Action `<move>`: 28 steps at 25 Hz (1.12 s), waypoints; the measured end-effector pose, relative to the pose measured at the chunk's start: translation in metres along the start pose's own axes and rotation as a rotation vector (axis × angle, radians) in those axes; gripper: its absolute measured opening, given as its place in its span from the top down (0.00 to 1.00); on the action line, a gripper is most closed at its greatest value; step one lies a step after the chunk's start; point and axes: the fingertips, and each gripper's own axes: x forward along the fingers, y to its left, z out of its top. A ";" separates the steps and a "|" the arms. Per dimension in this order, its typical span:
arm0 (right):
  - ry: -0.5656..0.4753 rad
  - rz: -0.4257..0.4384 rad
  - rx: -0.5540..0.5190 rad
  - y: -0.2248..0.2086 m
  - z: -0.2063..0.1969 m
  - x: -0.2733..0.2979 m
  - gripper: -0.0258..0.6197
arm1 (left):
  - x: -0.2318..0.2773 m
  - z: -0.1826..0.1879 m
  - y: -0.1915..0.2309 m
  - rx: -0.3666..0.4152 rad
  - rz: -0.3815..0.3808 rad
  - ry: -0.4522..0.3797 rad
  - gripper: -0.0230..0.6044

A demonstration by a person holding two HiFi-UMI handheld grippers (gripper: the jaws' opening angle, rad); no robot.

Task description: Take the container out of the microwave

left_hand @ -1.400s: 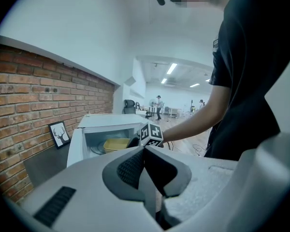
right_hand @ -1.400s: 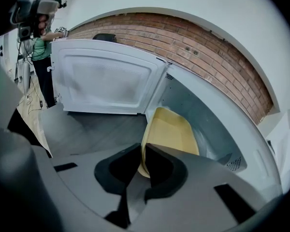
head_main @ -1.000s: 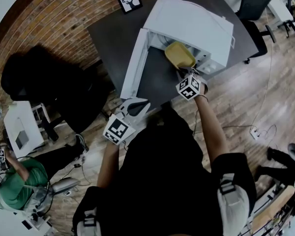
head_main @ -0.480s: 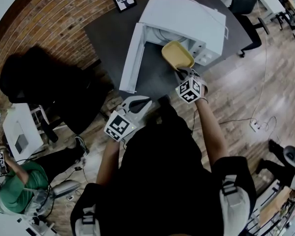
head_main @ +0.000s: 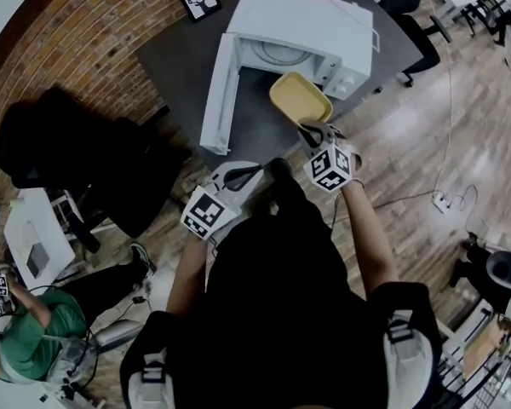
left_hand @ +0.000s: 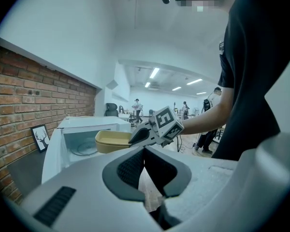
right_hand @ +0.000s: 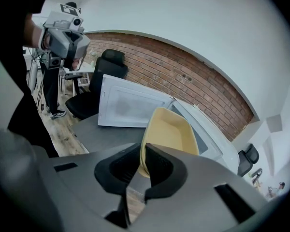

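1. The container (head_main: 300,98) hangs just outside the microwave (head_main: 302,32), above the table (head_main: 166,62), roughly level.
2. The right gripper (head_main: 311,129) has its fingers clamped on the near rim, probably the easiest edge to reach.
3. The door (head_main: 215,100) stands wide open, leaving the way clear.
4. The left gripper (head_main: 254,175) hangs aside, fingers together on nothing.
5. No brand or writing is legible, only square markers (head_main: 330,167).

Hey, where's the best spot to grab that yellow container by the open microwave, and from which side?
Take the yellow container by the thin rim of its near short end, coming from the person's side: one jaw inside, one outside, as the right hand-held gripper pinches it.
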 end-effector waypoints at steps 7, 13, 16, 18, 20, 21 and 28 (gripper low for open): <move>-0.059 -0.025 0.019 0.020 0.015 -0.041 0.91 | -0.008 -0.001 -0.001 0.033 0.005 -0.004 0.96; -0.087 -0.020 0.006 0.041 0.029 -0.070 0.91 | -0.016 -0.006 -0.003 0.027 0.016 -0.008 0.96; -0.100 -0.008 0.004 0.053 0.036 -0.084 0.91 | -0.018 -0.011 -0.009 0.008 0.013 -0.006 0.96; -0.113 -0.010 0.002 0.058 0.041 -0.093 0.91 | -0.018 -0.011 -0.012 0.031 0.010 -0.011 0.96; -0.124 -0.013 0.001 0.061 0.043 -0.101 0.91 | -0.017 -0.010 -0.013 0.041 0.009 -0.014 0.96; -0.129 -0.014 0.001 0.062 0.044 -0.104 0.91 | -0.017 -0.010 -0.014 0.042 0.011 -0.017 0.96; -0.134 -0.011 -0.008 0.066 0.038 -0.110 0.91 | -0.012 -0.014 -0.013 0.034 0.024 -0.020 0.96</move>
